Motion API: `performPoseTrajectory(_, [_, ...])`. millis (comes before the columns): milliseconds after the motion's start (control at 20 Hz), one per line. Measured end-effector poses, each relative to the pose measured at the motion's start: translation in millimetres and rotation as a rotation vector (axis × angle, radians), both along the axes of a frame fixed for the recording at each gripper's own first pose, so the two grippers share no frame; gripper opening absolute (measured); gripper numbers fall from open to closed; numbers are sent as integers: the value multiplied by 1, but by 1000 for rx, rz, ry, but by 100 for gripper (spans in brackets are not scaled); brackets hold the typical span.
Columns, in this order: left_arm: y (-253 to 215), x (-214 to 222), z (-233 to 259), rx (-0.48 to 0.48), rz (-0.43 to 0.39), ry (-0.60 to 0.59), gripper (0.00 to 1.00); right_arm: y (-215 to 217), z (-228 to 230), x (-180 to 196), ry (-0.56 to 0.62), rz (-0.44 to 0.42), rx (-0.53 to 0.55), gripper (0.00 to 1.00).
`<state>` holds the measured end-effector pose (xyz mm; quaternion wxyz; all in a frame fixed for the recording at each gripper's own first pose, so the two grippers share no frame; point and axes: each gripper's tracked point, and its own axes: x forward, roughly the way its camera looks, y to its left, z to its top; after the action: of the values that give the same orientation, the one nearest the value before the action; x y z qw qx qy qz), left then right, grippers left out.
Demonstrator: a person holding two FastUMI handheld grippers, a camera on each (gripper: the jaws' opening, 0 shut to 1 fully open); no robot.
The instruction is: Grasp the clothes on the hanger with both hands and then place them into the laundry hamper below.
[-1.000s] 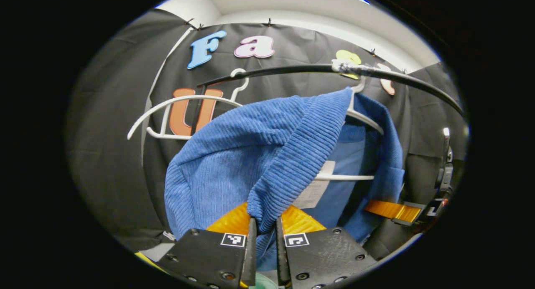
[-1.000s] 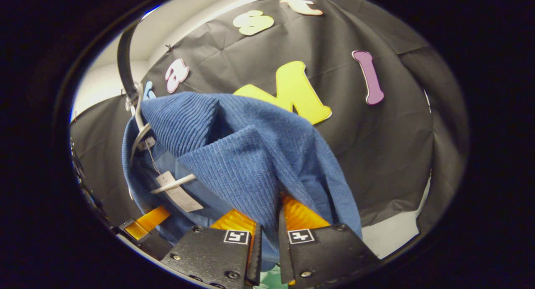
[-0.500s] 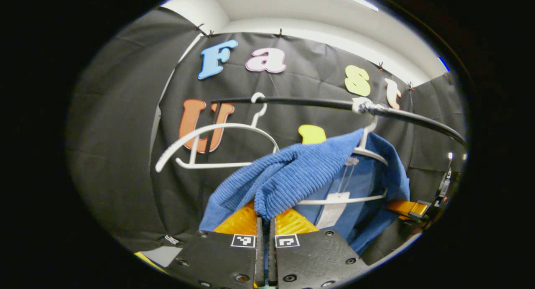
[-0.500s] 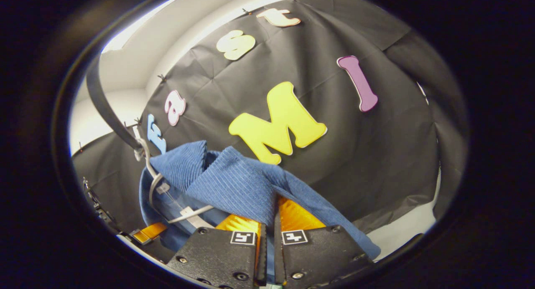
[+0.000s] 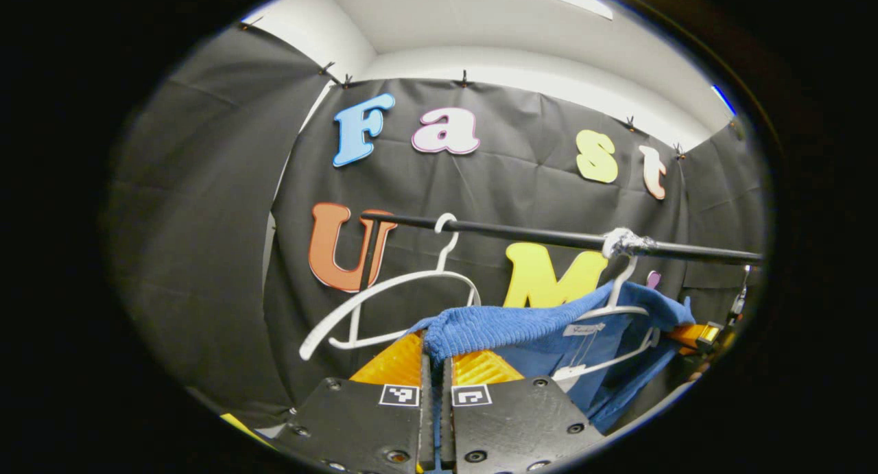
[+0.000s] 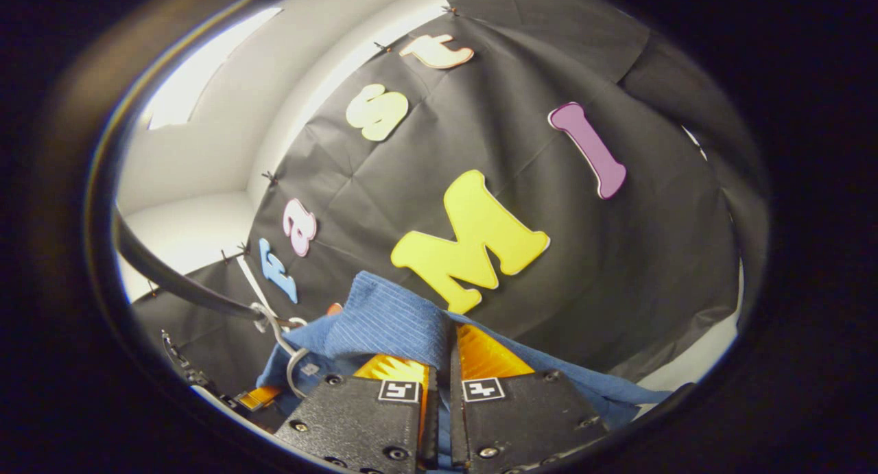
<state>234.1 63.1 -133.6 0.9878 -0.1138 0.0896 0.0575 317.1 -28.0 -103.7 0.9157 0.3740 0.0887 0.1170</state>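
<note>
The blue garment (image 5: 542,326) is held at two points: the left gripper (image 5: 433,364) is clenched on a bunched fold at the 6 o'clock edge of the left gripper view, and the right gripper (image 6: 439,354) is clenched on another fold at 6 o'clock in the right gripper view, with cloth pinched between both fingers in each case. The garment is stretched between the grips and is draped over the white hanger (image 5: 614,316), which hangs from the black rail (image 5: 549,237) at about 3 o'clock in the left gripper view. A second, bare hanger (image 5: 391,302) hangs at about 9 o'clock of the garment, just beside it. The hamper is taken to be below. The step in hand is judged to be the freeing of the garment from its hanger. Both grips should be kept firm, and the cloth should be drawn off the hanger's shoulders evenly, so that neither side snags. The hanger hook should be watched for lifting off the rail. Contact with the bare hanger should be avoided. Only once the cloth is free should both grippers be lowered together toward the hamper.
</note>
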Motion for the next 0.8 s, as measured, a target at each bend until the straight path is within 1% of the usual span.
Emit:
performPoseTrajectory(100, [4,9,4,27,-21,1,3,-8,15,12,-32,-6,-11,10])
performPoseTrajectory(200, [3,13,9,67,-43,4,3,-11,16,22,-35,1,-52,9])
performPoseTrajectory(250, [3,15,12,95,-57,4,7,-12,19,26,-37,6,-62,10])
performPoseTrajectory(300, [2,15,15,118,-71,4,3,-11,21,31,-37,18,-69,10])
performPoseTrajectory(400, [1,19,22,156,-105,3,3,-12,23,42,-34,39,-81,10])
performPoseTrajectory(450, [2,23,24,173,-123,4,7,-10,24,45,-37,52,-84,10])
performPoseTrajectory(500, [3,25,24,181,-139,10,3,-10,26,49,-40,68,-93,10])
performPoseTrajectory(550, [3,28,23,185,-156,22,7,-11,25,52,-42,80,-111,10])
performPoseTrajectory(600, [5,30,20,185,-173,33,7,-14,26,56,-48,91,-127,10])
performPoseTrajectory(650, [7,33,18,189,-190,46,3,-13,26,59,-48,107,-142,10])
performPoseTrajectory(700, [9,35,14,197,-205,62,7,-12,27,64,-50,130,-154,10])
performPoseTrajectory(750, [13,39,11,201,-220,79,7,-11,24,68,-45,151,-176,8])
performPoseTrajectory(800, [16,42,7,203,-233,98,7,-10,22,74,-44,170,-204,10])
